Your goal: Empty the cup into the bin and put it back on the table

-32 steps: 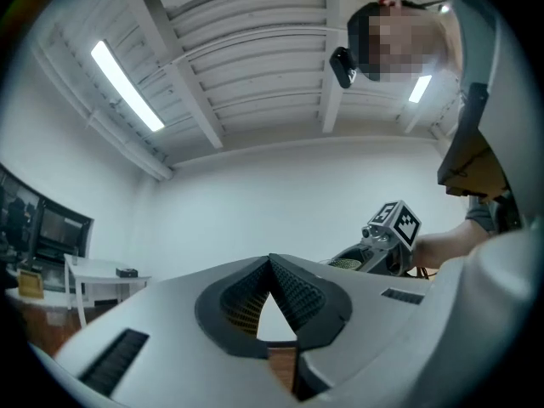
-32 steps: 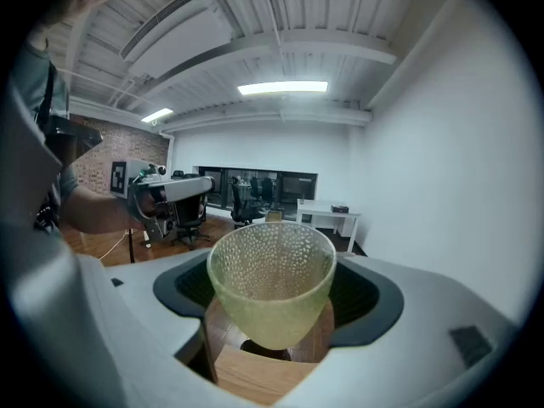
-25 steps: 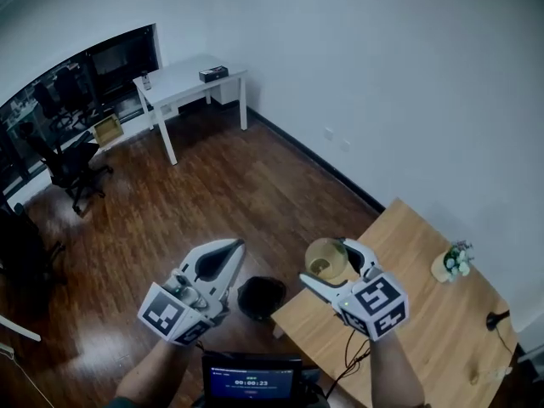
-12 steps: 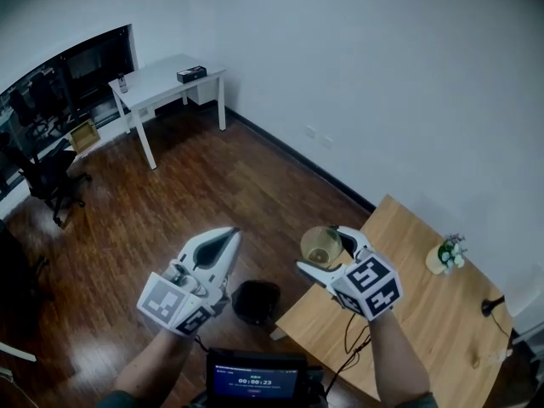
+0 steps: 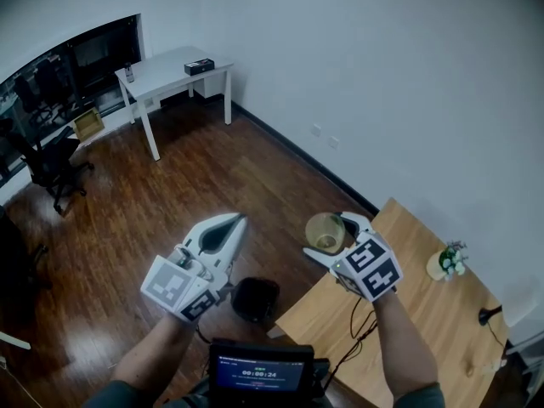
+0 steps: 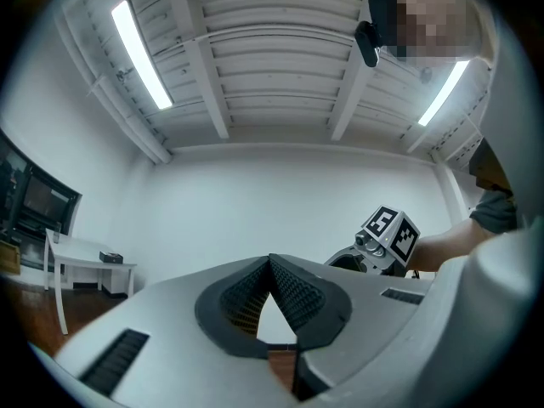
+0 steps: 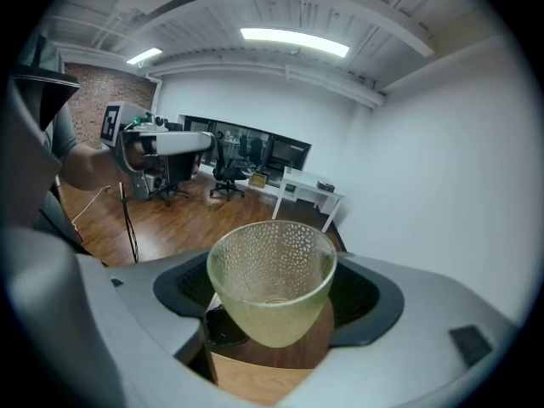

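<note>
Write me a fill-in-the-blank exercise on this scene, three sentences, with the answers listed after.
1. The right gripper grips a dimpled glass ____ between its jaws.
2. The left gripper holds nothing, and its jaws are ____.
3. The black bin stands on the ____, beside the corner of the wooden table.

Missing words: cup; shut; floor.

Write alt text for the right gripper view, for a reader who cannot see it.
The right gripper holds a dimpled, yellow-green translucent cup upright between its jaws, with the edge of the wooden table and a dark bin showing below it. Farther off are a white desk and the left gripper.
</note>
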A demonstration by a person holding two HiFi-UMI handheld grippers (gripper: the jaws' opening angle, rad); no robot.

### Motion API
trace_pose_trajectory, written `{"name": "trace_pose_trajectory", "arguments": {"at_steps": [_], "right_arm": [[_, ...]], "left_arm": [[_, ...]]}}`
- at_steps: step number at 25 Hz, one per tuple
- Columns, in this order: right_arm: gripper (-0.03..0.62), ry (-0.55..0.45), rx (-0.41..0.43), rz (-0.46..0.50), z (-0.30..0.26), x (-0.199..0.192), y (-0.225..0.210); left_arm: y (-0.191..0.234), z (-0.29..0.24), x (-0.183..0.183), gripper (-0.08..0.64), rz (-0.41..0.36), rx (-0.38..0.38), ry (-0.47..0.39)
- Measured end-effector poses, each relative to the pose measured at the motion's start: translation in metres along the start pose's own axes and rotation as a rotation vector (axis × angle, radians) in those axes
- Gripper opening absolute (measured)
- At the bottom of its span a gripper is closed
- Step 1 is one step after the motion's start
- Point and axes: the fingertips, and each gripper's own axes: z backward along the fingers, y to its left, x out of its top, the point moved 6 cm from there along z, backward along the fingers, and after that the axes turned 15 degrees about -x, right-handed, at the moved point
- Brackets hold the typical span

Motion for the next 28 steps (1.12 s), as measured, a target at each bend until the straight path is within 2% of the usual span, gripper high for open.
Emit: {"name": "trace_pose_trajectory", "arguments": {"at_steps": [7,12,15,19,21,24,28], "right_arm": [[0.396,0.023,0.014,0.054,-0.008,0.007,-0.005],[0.396,0.012,0.018,0.073,-0.010,0.014,-0.011],[0.396,-0.007,0.017,0.076,-0.011,0.017,-0.014],[0.396,-0.003,0.030,0.083,-0.010,0.017,-0.014],[0.396,0.000,0.029,0.093,-0.010,0.016,-0.014],[0.396,-0.002,0.003,0.118,-0.015,0.016,-0.015],[0.396,0.029,-0.012,0.160,-0.022,0.018,-0.019]], "left_arm": [[-0.001,-0.006,0.001,-0.009,0.004,0.003,0.008],[-0.007,-0.014,0.008,-0.009,-0.023,-0.047,-0.085],[-0.015,-0.019,0.014,-0.009,-0.104,-0.063,-0.133],[-0.032,-0.016,0.043,-0.011,-0.326,-0.035,-0.293],[-0.041,-0.013,0.049,-0.011,-0.392,-0.052,-0.333],[-0.044,-0.005,0.051,-0.011,-0.397,-0.042,-0.380],[-0.039,0.000,0.047,-0.011,-0.372,-0.023,-0.386]]}}
